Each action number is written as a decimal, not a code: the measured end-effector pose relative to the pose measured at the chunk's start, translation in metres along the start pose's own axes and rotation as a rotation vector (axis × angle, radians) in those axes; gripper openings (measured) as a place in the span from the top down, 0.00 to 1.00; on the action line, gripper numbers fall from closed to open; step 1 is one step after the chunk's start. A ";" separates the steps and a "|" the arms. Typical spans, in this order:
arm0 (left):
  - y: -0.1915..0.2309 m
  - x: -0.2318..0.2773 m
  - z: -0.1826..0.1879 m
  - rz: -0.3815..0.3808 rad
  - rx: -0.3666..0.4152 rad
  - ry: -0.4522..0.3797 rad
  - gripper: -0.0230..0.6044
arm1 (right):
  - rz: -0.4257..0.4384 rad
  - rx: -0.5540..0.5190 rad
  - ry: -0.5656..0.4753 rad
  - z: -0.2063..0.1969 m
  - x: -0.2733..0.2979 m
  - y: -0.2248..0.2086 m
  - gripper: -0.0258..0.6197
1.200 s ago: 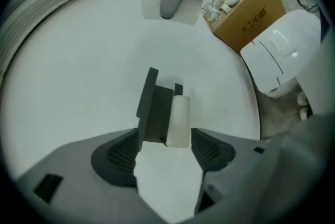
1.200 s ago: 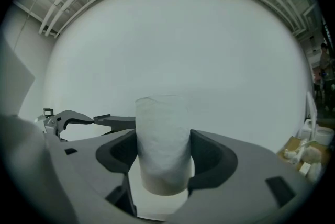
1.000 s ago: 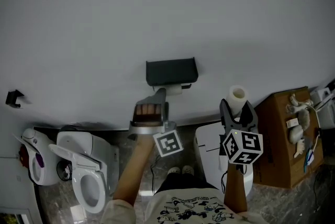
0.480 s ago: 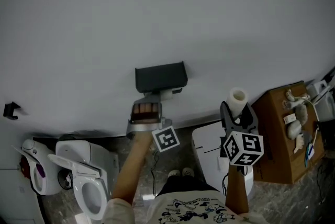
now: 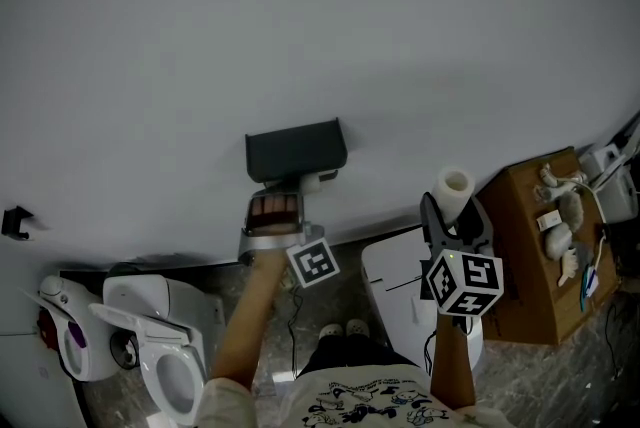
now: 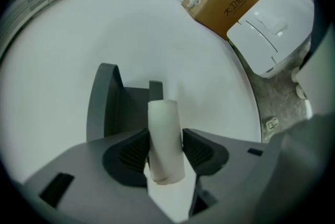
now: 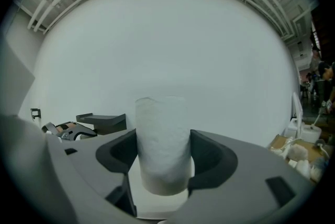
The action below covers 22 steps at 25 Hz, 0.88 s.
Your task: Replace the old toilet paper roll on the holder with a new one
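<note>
A dark grey holder (image 5: 295, 151) hangs on the white wall, also seen in the left gripper view (image 6: 107, 108). The old roll (image 6: 165, 139), a thin pale tube, stands in front of it between the pads of my left gripper (image 6: 165, 152). The jaws are closing and both pads touch the tube's sides. In the head view the left gripper (image 5: 285, 184) sits right under the holder. My right gripper (image 5: 455, 206) is further right, shut on the fat white new roll (image 5: 453, 188), which stands upright between its pads (image 7: 162, 139). The holder (image 7: 102, 122) lies to its left.
A white toilet (image 5: 160, 356) with its lid up stands at lower left. A white lidded bin (image 5: 395, 286) is on the floor between my arms. A brown cardboard box (image 5: 540, 256) with small items on top is at right. A small black hook (image 5: 15, 221) sits on the wall at far left.
My left gripper has come closer in under the holder. The right gripper still holds the new roll in much the same spot.
</note>
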<state>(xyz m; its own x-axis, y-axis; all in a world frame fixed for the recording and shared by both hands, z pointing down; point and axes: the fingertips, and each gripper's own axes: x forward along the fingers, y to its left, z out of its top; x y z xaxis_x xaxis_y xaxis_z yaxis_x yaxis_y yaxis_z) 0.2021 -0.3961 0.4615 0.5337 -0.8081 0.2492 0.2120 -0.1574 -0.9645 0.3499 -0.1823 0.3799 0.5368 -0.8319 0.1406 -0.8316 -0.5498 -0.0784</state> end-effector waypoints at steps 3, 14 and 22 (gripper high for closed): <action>-0.001 0.001 0.000 0.004 -0.009 0.003 0.65 | -0.009 0.004 0.004 -0.002 -0.001 -0.004 0.48; 0.009 -0.001 0.054 0.011 -0.041 -0.097 0.65 | -0.065 0.026 0.014 -0.009 -0.012 -0.028 0.48; 0.016 -0.010 0.117 0.004 -0.060 -0.214 0.65 | -0.129 0.036 0.016 -0.011 -0.028 -0.060 0.48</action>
<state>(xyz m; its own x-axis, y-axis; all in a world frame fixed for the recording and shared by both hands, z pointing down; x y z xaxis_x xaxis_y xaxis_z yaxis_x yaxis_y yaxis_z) 0.2961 -0.3242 0.4535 0.6972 -0.6712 0.2518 0.1636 -0.1930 -0.9675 0.3831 -0.1251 0.3920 0.6360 -0.7532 0.1677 -0.7502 -0.6545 -0.0941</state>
